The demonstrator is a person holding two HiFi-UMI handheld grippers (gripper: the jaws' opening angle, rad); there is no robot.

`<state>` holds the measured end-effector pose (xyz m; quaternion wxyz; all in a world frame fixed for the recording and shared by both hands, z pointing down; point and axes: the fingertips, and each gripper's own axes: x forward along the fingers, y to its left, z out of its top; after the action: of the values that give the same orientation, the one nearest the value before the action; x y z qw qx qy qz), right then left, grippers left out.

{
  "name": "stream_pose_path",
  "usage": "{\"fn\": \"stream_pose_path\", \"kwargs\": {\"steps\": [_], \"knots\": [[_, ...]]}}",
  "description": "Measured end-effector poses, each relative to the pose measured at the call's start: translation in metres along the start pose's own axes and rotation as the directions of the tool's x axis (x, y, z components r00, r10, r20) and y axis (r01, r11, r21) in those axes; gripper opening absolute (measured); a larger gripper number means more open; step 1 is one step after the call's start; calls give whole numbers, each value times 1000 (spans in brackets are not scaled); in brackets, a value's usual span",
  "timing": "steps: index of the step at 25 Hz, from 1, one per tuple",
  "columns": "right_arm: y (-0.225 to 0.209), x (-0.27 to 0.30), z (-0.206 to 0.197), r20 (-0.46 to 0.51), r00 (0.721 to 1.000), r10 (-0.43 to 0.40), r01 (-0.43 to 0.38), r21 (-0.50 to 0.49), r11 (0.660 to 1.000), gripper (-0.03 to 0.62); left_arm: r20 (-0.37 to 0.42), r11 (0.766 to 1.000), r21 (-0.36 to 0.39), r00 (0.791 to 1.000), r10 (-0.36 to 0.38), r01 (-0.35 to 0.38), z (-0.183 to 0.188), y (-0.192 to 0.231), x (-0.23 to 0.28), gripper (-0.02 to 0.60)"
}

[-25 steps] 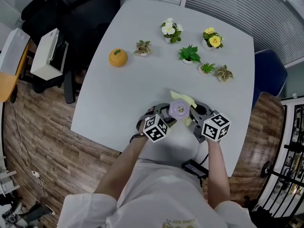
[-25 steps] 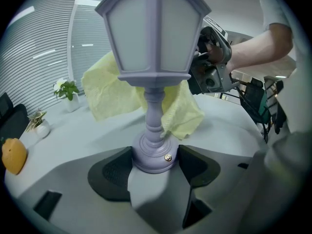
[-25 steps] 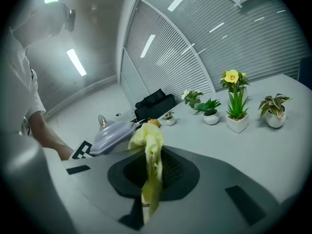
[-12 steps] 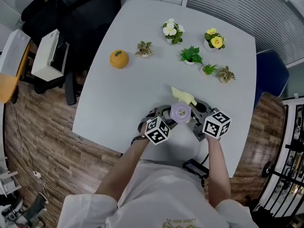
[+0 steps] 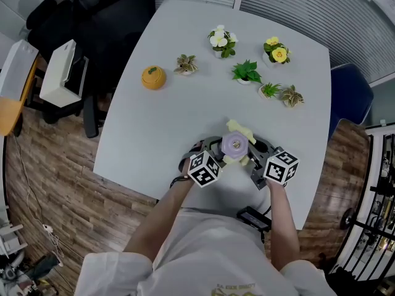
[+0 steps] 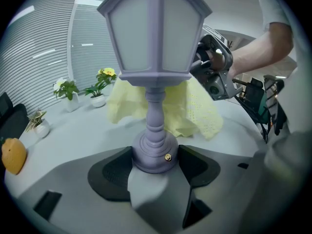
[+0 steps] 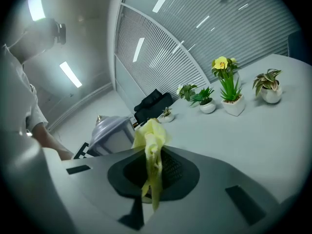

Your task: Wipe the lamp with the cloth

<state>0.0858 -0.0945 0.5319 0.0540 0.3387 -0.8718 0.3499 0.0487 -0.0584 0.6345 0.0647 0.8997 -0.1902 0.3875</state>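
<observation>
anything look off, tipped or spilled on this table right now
Nothing stands out. The purple lamp is upright, its base gripped in the left claw; the yellow cloth is pinched in the right claw and hangs beside the lamp. The potted plants and the orange ornament stand upright on the table.

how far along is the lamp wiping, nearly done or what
Done: the left gripper is clamped on the base of the lamp, and the right gripper pinches the yellow cloth. In hand: the cloth hangs just behind the stem, under the lantern head, so wiping looks under way. Left: likely the near panels; how much is already wiped doesn't show.
</observation>
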Motion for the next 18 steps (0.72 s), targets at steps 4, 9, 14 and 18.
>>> {"fn": "stream_pose_path", "kwargs": {"steps": [4, 9, 14, 18], "knots": [[2, 0, -6, -4, 1000, 0, 0, 13, 1000, 26, 1, 1000, 2, 1000, 2, -2, 0, 0, 0, 305], [1, 1, -14, -28, 1000, 3, -3, 13, 1000, 26, 0, 1000, -1, 1000, 1, -1, 1, 0, 1, 305], [6, 7, -28, -75, 997, 10, -10, -3, 1000, 26, -1, 1000, -1, 1000, 0, 0, 1, 1, 0, 305], [10, 11, -36, -96, 995, 13, -15, -14, 1000, 26, 1, 1000, -1, 1000, 1, -1, 0, 0, 0, 306]]}}
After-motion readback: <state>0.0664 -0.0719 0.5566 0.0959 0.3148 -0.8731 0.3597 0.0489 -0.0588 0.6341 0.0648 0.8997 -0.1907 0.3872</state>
